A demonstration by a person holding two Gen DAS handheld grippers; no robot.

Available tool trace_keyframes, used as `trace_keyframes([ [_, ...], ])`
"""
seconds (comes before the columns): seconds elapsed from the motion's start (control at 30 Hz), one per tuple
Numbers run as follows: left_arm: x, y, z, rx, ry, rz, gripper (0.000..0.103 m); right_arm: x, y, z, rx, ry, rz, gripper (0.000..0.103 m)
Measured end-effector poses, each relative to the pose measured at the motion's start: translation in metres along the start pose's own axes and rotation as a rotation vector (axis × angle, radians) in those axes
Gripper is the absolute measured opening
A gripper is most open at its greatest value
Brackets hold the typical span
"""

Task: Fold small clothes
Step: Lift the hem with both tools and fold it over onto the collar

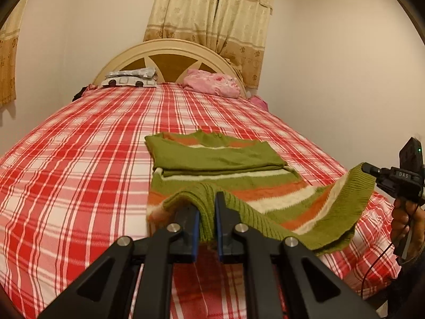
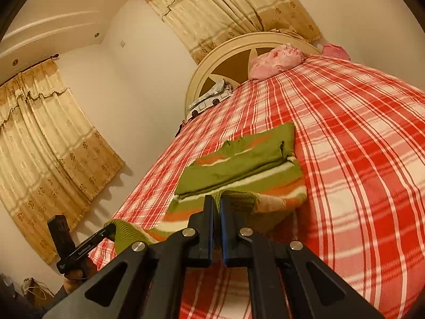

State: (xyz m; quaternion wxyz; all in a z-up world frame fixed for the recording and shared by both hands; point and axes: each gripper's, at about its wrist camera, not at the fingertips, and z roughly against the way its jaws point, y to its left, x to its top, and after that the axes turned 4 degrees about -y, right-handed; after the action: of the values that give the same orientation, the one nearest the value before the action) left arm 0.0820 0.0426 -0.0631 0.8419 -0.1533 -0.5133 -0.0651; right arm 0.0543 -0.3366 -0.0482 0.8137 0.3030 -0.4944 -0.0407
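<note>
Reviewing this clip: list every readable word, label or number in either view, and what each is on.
"DAS": white letters on the right gripper's black body, left wrist view.
White lettering on the left gripper's body, right wrist view: too blurred to read.
Striped sweater and plaid bedsheet: no text.

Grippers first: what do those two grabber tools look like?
Both the left gripper and right gripper are black, with angular linkage arms, round silver bolts and blue-lined jaws. The right one has white lettering, a small green light and a thin black cable.
</note>
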Motion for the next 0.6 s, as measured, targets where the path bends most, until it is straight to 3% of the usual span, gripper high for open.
trace_keyframes([
  [0.6, 0.032, 0.012, -0.043, 0.029, 0.009, -0.018, 0.01, 0.05, -0.003, -0.044, 0.015, -0.007, -0.004, 0.004],
])
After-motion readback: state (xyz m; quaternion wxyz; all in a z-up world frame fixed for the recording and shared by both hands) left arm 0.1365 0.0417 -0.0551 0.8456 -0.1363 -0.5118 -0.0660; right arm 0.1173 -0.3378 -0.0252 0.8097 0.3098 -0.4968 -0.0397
